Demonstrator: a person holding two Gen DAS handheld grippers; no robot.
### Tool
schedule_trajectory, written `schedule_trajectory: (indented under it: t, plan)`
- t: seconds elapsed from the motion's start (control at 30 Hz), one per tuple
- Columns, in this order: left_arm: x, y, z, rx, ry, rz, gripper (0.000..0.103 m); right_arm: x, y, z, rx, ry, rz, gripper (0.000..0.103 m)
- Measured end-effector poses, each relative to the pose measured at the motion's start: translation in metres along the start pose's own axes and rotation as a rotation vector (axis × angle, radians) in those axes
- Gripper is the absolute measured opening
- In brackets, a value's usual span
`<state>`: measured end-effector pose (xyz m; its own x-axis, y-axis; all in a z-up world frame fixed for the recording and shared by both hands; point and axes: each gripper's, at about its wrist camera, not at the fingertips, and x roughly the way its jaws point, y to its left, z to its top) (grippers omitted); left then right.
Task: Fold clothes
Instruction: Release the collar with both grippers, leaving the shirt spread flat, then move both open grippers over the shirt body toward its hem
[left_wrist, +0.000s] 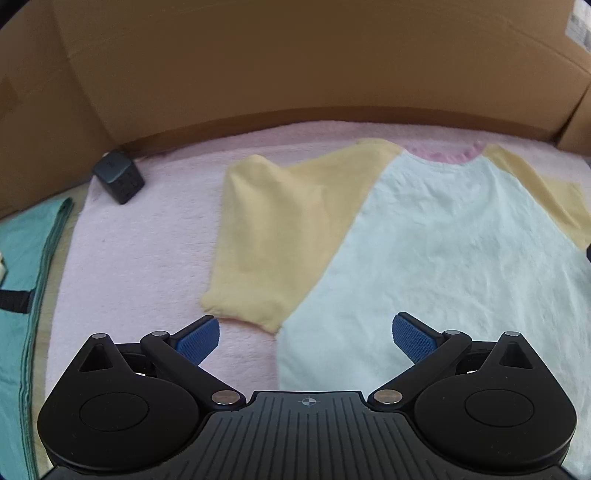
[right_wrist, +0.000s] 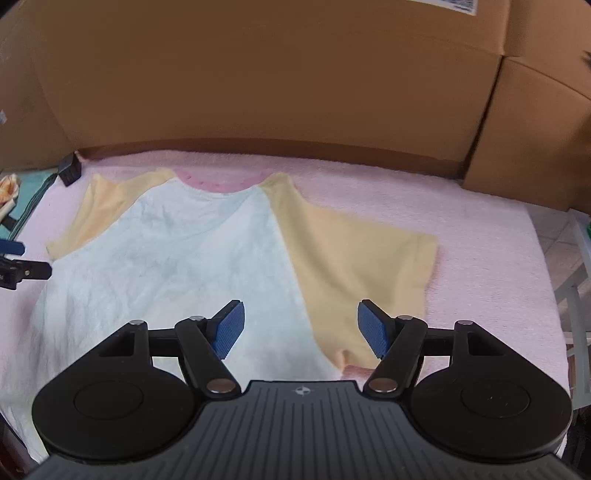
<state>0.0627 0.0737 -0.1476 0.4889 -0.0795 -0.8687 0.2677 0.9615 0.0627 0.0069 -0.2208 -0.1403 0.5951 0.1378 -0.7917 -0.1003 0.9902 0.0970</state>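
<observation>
A T-shirt with a pale blue-white body, yellow sleeves and a pink collar lies flat on a pink towel. My left gripper hovers open above the shirt's left side, just below the left yellow sleeve, nothing between its blue pads. In the right wrist view the same T-shirt spreads out, and my right gripper hangs open over the seam where the body meets the right yellow sleeve. The left gripper's tip shows at that view's left edge.
Cardboard boxes wall off the back of the towel. A small dark block sits at the towel's far left corner. A teal cloth lies to the left. The towel's right edge drops to tiled floor.
</observation>
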Motion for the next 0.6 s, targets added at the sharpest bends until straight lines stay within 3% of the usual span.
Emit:
schedule_trajectory:
  t: [0.1,0.2,0.3,0.43,0.6]
  plan:
    - [0.022,-0.019,-0.006,0.061,0.056,0.015,0.103,0.01,0.006,-0.003,-0.015,0.022,0.039,0.073]
    - [0.027,-0.011,-0.013,0.033,0.064,-0.001,0.102,0.02,0.0,-0.009,-0.003,0.061,0.051,0.075]
    - [0.027,0.014,-0.014,-0.055,0.089,0.02,0.103,0.019,-0.028,-0.016,0.068,0.082,-0.012,0.073]
    - [0.012,0.044,-0.005,-0.099,0.055,0.092,0.103,0.0,-0.064,-0.012,0.194,0.021,-0.098,0.073]
    - [0.005,0.059,0.027,-0.133,0.006,0.071,0.103,-0.005,-0.091,0.012,0.308,-0.06,-0.145,0.074]
